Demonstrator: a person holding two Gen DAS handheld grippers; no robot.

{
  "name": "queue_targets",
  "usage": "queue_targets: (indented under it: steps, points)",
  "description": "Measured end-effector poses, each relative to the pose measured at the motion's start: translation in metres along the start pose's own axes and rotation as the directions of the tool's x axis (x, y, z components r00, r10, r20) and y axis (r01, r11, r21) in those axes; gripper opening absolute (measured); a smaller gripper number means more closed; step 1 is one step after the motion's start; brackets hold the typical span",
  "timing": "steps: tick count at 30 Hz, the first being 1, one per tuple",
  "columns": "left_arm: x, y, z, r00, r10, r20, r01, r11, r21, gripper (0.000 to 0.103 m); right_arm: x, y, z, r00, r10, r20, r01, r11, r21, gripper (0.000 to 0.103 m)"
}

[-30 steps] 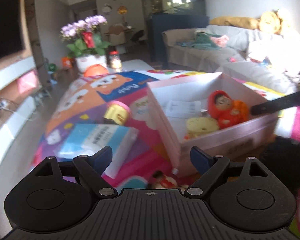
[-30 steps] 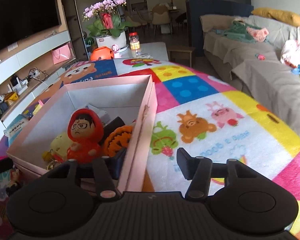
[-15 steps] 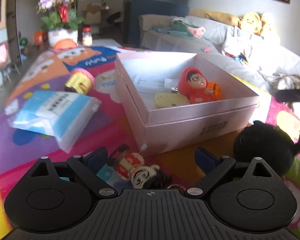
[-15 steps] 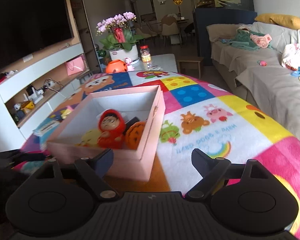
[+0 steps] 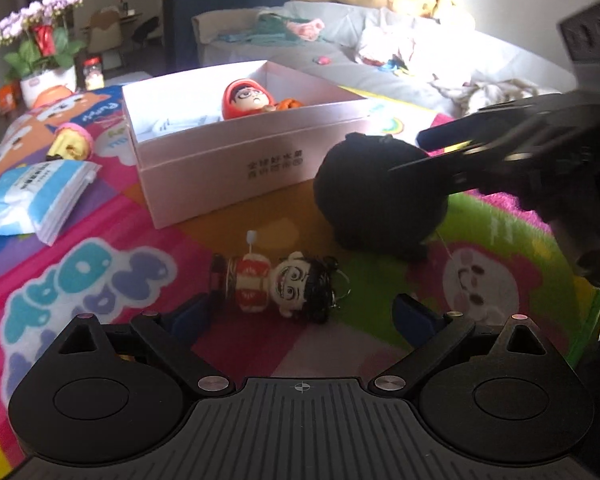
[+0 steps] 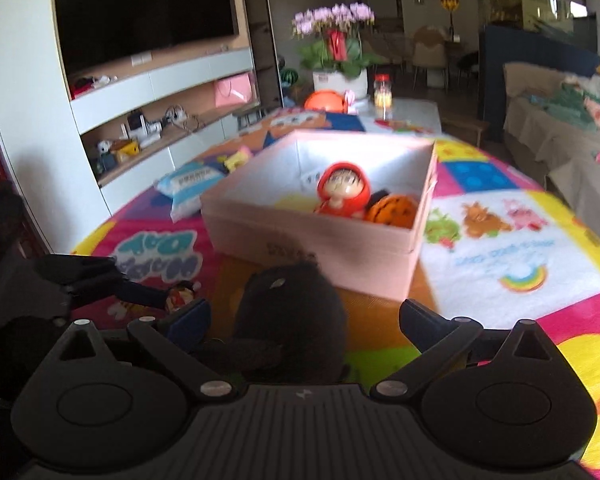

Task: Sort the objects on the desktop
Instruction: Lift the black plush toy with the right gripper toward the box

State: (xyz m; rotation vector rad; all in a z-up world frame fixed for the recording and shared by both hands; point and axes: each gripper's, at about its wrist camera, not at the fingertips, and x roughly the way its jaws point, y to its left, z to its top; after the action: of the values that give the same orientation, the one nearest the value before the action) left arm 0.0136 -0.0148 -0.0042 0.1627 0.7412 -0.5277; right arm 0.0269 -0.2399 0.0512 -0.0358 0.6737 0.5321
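**Both hand-held grippers drawn back from the box, jaws spread**

Since a second ago the right hand-held gripper (image 6: 304,316) has pulled out of the pink box (image 6: 324,236), where it had been beside the orange pumpkin toy (image 6: 392,210), and its jaws have just been opening; nothing is pressed between them now, though a black fuzzy ball toy (image 6: 292,316) sits in the gap. The left hand-held gripper (image 5: 300,312) has swung down toward the near counter, its jaws also just opening a little further, wide and holding nothing.

The black toy's near underside is hidden behind the gripper body, and its dark plush shows almost no detail. The right wrist view is motion-blurred. In the left wrist view the right gripper is cut off at the right edge.

A small doll figure (image 5: 284,284) in red with black hair lies on its side just ahead of the left jaws, long axis left to right, head to the right. Inside the cardboard box a glossy red-hooded figurine (image 5: 248,100) stands upright. Left of the box lie a blue-and-white plastic tissue pack (image 5: 36,196) and a yellow-pink toy (image 5: 70,144) on the colourful printed cloth (image 5: 100,280) covering the counter.
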Motion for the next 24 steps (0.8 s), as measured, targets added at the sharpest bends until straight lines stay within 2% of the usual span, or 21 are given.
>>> queue_targets:
  steps: [4, 5, 6, 7, 10, 15, 18, 21, 24]
  points:
    - [0.003, 0.004, 0.006, 0.999, 0.054, -0.005, -0.054, 0.997, -0.054, 0.1, 0.019, 0.005, -0.001, 1.0, 0.019, -0.024, -0.019, 1.0, 0.011, 0.097]
    - [0.004, 0.006, 0.008, 0.998, 0.065, -0.001, -0.064, 0.995, -0.07, 0.1, 0.023, 0.008, -0.001, 1.0, 0.003, -0.027, -0.003, 1.0, 0.001, 0.088]
    - [0.005, 0.006, 0.01, 0.997, 0.071, 0.003, -0.07, 0.994, -0.081, 0.1, 0.026, 0.01, 0.0, 0.999, -0.014, -0.036, 0.014, 1.0, -0.014, 0.075]
    - [0.007, 0.007, 0.011, 0.997, 0.074, 0.006, -0.073, 0.993, -0.09, 0.1, 0.029, 0.011, 0.001, 0.998, -0.036, -0.046, 0.035, 0.999, -0.024, 0.067]
    - [0.012, 0.004, 0.013, 0.997, 0.079, 0.005, -0.078, 0.993, -0.083, 0.097, 0.024, 0.009, 0.003, 0.998, -0.049, -0.051, 0.048, 0.999, -0.018, 0.065]
    - [0.012, -0.012, 0.014, 0.995, 0.095, 0.018, -0.095, 0.995, -0.013, 0.071, -0.002, 0.003, 0.006, 0.997, -0.054, -0.06, 0.053, 0.999, -0.012, 0.065]
    - [-0.003, -0.017, 0.016, 0.994, 0.1, 0.051, -0.1, 0.995, 0.002, 0.07, -0.024, -0.002, 0.01, 0.998, -0.039, -0.055, 0.039, 0.999, 0.006, 0.064]
    - [-0.034, -0.017, 0.031, 0.982, 0.112, 0.155, -0.117, 0.993, 0.02, 0.07, -0.063, -0.007, 0.023, 0.999, -0.022, 0.047, 0.02, 0.999, 0.045, 0.064]
    - [-0.056, -0.011, 0.055, 0.95, 0.162, 0.266, -0.18, 0.983, 0.044, 0.071, -0.097, -0.013, 0.043, 0.984, -0.035, 0.174, 0.023, 0.997, 0.072, 0.064]
